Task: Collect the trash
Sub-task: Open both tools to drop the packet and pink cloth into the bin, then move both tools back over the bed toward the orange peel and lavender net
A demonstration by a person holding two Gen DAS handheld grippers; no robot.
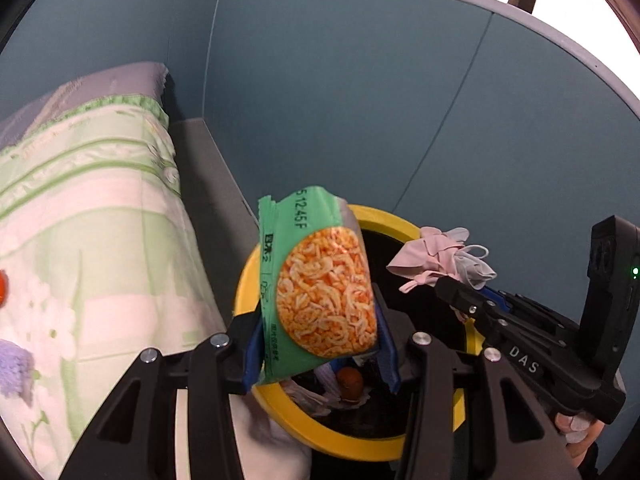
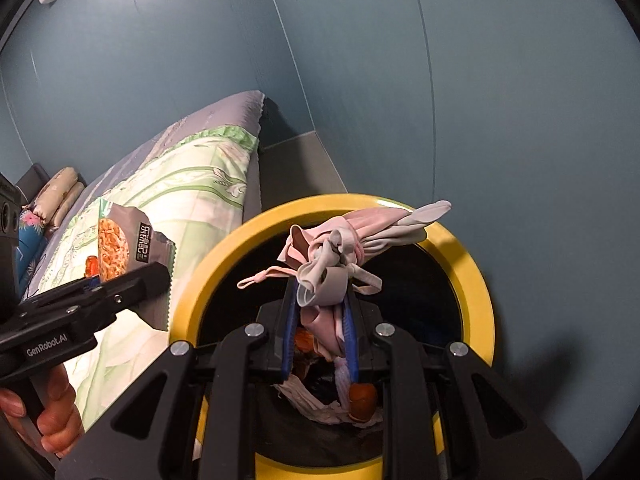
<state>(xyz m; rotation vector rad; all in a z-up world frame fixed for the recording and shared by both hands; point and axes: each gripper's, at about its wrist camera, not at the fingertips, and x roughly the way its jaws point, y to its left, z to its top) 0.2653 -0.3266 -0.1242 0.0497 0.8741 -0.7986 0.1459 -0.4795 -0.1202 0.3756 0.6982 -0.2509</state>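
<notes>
A bed [image 2: 168, 184] with a green floral quilt [image 1: 100, 216] fills the nine o'clock side of both wrist views, its foot against a blue-grey panelled wall [image 1: 360, 100]; rolled pillows [image 2: 60, 196] lie at its far end, and a small orange object [image 2: 91, 266], partly hidden behind the left gripper, sits on the quilt; just beside the bed stands a yellow-rimmed trash bin [image 2: 472, 256] with a black interior, already holding crumpled paper [image 2: 316, 402] and a brown piece of food [image 2: 362, 396]; both tools point steeply down toward it, each held by a bare hand [image 2: 48, 408] at the handle; the left gripper [image 1: 320, 344] has its jaws partly closed on a green snack bag [image 1: 320, 288], which stands nearly upright over the bin's nine o'clock rim, long axis running six to twelve o'clock, torn top edge toward twelve; the right gripper [image 2: 320, 332] has its jaws narrowly closed on a wad of pink and grey cloth [image 2: 336, 252], hanging over the middle of the bin opening, its bulk spreading toward two o'clock, a loose strap trailing toward nine.
</notes>
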